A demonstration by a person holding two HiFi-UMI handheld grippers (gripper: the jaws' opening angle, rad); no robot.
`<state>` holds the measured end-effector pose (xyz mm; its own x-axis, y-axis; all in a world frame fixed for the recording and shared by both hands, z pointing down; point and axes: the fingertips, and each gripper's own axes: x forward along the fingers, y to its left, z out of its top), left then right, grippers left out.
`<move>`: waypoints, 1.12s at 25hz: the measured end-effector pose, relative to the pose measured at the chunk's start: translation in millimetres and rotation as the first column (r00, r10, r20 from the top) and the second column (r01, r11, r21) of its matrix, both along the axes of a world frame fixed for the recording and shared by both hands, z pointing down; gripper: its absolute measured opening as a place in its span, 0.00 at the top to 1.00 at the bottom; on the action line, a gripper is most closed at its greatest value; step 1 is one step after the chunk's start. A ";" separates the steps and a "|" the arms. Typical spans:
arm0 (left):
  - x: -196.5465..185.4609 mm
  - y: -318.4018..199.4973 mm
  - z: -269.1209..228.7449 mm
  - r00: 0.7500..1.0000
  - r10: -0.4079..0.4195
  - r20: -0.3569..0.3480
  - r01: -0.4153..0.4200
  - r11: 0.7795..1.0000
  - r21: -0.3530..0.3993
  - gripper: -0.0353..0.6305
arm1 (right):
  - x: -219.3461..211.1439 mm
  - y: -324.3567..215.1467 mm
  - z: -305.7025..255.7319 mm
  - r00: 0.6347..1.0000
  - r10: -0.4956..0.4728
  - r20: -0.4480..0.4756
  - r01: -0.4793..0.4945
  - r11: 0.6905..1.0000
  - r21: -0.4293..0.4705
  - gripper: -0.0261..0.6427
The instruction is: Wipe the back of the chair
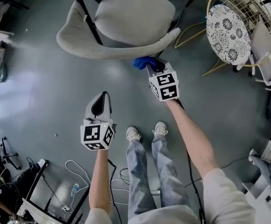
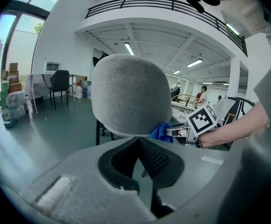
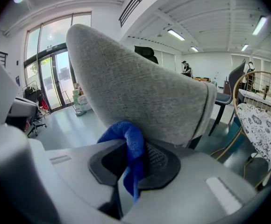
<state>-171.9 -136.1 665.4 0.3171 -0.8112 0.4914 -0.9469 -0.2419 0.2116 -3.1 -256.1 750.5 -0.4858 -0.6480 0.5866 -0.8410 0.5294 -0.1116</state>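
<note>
A grey fabric chair (image 1: 126, 20) stands in front of me, its curved back (image 1: 107, 50) toward me. My right gripper (image 1: 150, 68) is shut on a blue cloth (image 1: 141, 62) and presses it against the chair back's lower right edge. In the right gripper view the blue cloth (image 3: 131, 150) hangs between the jaws against the grey back (image 3: 140, 92). My left gripper (image 1: 102, 105) hangs lower and left, apart from the chair, jaws shut on nothing. The left gripper view shows the chair back (image 2: 131, 94), the cloth (image 2: 162, 132) and the right gripper (image 2: 182, 133).
A wire-frame chair with a patterned cushion (image 1: 229, 34) stands at the right. Cables (image 1: 74, 169) and a black stand (image 1: 42, 190) lie at the lower left. My feet (image 1: 147, 132) stand behind the grippers. Desks and chairs (image 2: 58, 85) stand far off.
</note>
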 end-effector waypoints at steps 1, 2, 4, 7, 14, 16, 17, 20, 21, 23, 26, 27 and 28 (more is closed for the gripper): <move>5.0 -1.9 1.0 1.000 0.005 0.000 -0.005 1.000 -0.001 0.94 | 6.5 -1.6 0.8 1.000 0.005 -0.002 -0.005 1.000 0.001 0.89; 9.9 -3.6 2.1 1.000 0.010 0.000 -0.010 1.000 -0.002 0.94 | 13.2 -3.2 1.9 1.000 0.010 -0.004 -0.010 1.000 0.001 0.89; 18.8 -7.0 3.5 1.000 0.019 0.000 -0.019 1.000 -0.005 0.94 | 25.9 -6.8 3.1 1.000 0.022 -0.008 -0.022 1.000 -0.001 0.89; 31.4 -12.6 4.7 1.000 0.029 0.000 -0.029 1.000 -0.010 0.94 | 45.6 -13.8 3.5 0.999 0.045 -0.011 -0.045 0.999 -0.007 0.89; 57.7 -23.1 9.6 0.999 0.045 0.003 -0.045 0.999 -0.018 0.94 | 95.2 -38.6 7.5 0.992 0.127 -0.002 -0.127 0.992 -0.008 0.89; 61.2 -24.8 10.7 0.999 0.044 0.006 -0.044 0.999 -0.018 0.94 | 110.5 -48.3 6.8 0.986 0.164 0.005 -0.164 0.986 -0.010 0.89; 63.0 -25.2 11.2 0.999 0.044 0.008 -0.044 0.999 -0.019 0.94 | 116.9 -52.4 6.1 0.985 0.172 0.002 -0.172 0.985 -0.008 0.89; 67.0 -27.9 11.1 0.999 0.044 0.013 -0.043 0.999 -0.020 0.94 | 129.6 -62.2 4.1 0.985 0.171 -0.018 -0.171 0.985 0.008 0.89; 67.8 -29.3 10.9 0.999 0.043 0.013 -0.042 0.999 -0.020 0.94 | 133.1 -65.0 3.5 0.984 0.179 -0.017 -0.179 0.984 0.009 0.89; 69.8 -31.0 10.3 0.999 0.045 0.014 -0.044 0.999 -0.022 0.94 | 138.7 -68.2 2.0 0.981 0.192 -0.015 -0.192 0.981 0.010 0.89; 71.1 -31.5 9.0 0.999 0.049 0.015 -0.048 0.999 -0.022 0.94 | 140.5 -67.0 -1.5 0.983 0.180 -0.026 -0.179 0.984 0.021 0.89; 71.6 -31.7 8.3 0.999 0.050 0.015 -0.049 0.999 -0.021 0.94 | 140.9 -65.6 -3.1 0.984 0.175 -0.029 -0.174 0.984 0.026 0.89; 72.6 -32.0 7.4 0.999 0.051 0.014 -0.051 0.999 -0.019 0.94 | 141.7 -64.0 -5.1 0.985 0.171 -0.032 -0.170 0.985 0.030 0.89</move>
<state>-99.3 -168.2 672.8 0.3504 -0.7846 0.5115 -0.9365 -0.2862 0.2027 138.6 -320.1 745.4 -0.3466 -0.7358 0.5819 -0.9224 0.3802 -0.0687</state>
